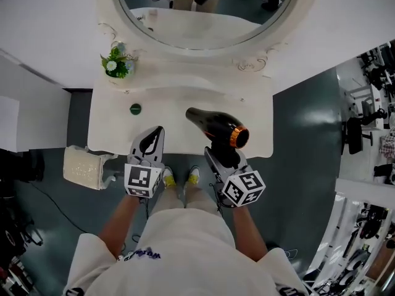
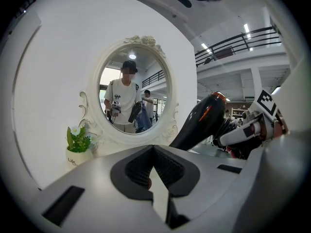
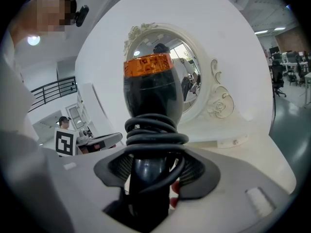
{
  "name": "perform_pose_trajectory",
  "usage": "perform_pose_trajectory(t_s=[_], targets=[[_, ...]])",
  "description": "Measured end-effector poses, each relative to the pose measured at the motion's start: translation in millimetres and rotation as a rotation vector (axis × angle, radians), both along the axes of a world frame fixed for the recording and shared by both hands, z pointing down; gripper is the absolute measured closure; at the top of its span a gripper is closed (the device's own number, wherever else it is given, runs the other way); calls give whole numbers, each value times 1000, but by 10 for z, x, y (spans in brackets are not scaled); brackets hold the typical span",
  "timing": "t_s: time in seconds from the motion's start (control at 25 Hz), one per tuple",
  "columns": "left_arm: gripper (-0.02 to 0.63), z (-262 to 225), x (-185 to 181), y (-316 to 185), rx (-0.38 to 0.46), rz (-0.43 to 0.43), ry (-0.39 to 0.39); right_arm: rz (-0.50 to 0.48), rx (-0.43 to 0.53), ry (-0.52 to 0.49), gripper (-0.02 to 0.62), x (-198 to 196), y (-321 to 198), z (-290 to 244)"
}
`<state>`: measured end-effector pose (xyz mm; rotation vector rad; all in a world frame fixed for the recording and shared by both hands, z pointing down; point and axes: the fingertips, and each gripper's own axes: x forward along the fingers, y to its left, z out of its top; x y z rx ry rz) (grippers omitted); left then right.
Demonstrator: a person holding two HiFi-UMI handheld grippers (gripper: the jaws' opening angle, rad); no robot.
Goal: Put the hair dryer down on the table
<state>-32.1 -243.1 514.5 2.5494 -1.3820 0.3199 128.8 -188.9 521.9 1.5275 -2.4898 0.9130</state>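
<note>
Both forearms are stretched forward side by side at the front edge of the white table (image 1: 114, 137). The grippers are aimed at the oval mirror (image 1: 203, 23) and tipped slightly down. The left gripper (image 1: 157, 134) is seen closed, pads together, nothing held. The right gripper (image 1: 223, 159) is clamped on the handle of the black hair dryer (image 1: 213, 125), which is held over the table's front right; contact with the top cannot be judged. One container is seen, a small white pot (image 2: 77, 155) with green leaves and white flowers, at the back left by the mirror. The coiled cord (image 3: 155, 130) round the handle is shown plainly in the right gripper view. A small green disc (image 1: 135, 109) on the table is seen only in the head view.
</note>
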Motion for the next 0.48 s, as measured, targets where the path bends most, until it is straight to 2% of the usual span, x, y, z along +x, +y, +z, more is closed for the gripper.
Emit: perform_pose_trajectory(t_s=[0.48], targets=[[597,259,98,-171,-6,-41,-6,-52,-18,4,325,-90,-229,262]])
